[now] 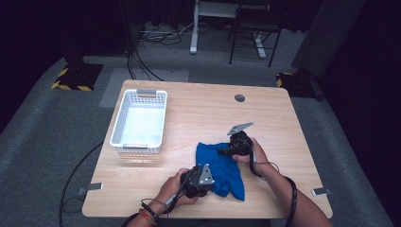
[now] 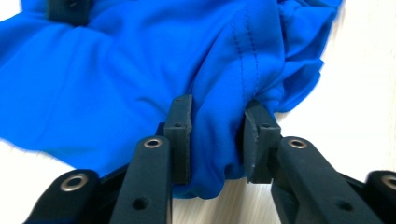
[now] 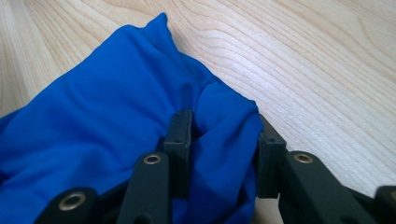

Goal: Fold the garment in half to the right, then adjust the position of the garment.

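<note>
Your left tool (image 2: 218, 140) pinches a bunched fold of the blue cloth (image 1: 220, 168), and your right tool (image 3: 224, 149) grips its far edge. The cloth lies near the front of the bench (image 1: 198, 113). It's thin, slick, stitched knit: pull unevenly and a fold could slip free. The ribbed white basket (image 1: 138, 121) sits well apart.

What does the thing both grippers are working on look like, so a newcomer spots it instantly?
Start at the light wooden table: a white basket sits at its far left. The blue cloth lies crumpled near the front edge, right of centre. It is the soft bright-blue thing there, with the left gripper and right gripper each holding a fold between their jaws.
</note>
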The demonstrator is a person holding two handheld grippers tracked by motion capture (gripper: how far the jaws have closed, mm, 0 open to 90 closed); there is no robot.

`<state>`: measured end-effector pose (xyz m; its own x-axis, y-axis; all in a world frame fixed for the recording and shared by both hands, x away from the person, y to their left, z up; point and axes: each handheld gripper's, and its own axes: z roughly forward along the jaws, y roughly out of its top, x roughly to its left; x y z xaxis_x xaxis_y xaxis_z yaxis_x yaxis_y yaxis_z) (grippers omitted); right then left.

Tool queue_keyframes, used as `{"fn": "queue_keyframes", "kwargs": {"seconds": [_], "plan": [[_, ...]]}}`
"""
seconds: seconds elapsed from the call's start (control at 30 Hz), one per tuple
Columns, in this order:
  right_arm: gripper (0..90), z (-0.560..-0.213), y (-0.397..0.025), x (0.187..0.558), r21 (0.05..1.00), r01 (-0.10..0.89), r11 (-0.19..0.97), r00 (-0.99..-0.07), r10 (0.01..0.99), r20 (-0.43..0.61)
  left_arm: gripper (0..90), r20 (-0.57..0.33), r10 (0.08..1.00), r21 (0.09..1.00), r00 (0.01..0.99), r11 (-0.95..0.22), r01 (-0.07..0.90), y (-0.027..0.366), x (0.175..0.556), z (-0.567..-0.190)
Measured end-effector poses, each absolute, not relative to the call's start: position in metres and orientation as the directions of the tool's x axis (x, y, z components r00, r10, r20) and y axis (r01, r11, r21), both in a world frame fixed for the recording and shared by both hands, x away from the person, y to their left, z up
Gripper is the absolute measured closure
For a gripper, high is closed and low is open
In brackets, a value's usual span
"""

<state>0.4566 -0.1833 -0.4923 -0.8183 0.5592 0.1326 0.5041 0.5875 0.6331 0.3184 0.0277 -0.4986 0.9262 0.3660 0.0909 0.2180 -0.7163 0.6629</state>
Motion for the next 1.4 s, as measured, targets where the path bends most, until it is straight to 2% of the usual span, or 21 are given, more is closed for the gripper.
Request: {"fn": "queue_keyframes", "kwargs": {"seconds": [0.47,0.87,1.0,1.4], "plan": [[69.1,-0.492,-0.152,0.453,0.636,0.488,0.598,-0.824,0.556,0.109,70.9,0.099,0.409,0.658,0.907,-0.71,0.249,0.064,0.321,-0.498],[70.9,-0.49,-0.133,0.463,0.623,0.473,0.623,-0.837,0.539,0.096,73.3,0.105,0.442,0.657,0.891,-0.703,0.271,0.07,0.324,-0.498],[72.2,-0.49,-0.133,0.467,0.624,0.495,0.605,-0.83,0.542,0.133,74.2,0.095,0.46,0.667,0.883,-0.688,0.287,0.073,0.325,-0.497],[73.1,-0.482,-0.13,0.467,0.67,0.468,0.577,-0.836,0.535,0.122,75.9,0.113,0.522,0.708,0.846,-0.64,0.3,0.084,0.329,-0.485]]}}
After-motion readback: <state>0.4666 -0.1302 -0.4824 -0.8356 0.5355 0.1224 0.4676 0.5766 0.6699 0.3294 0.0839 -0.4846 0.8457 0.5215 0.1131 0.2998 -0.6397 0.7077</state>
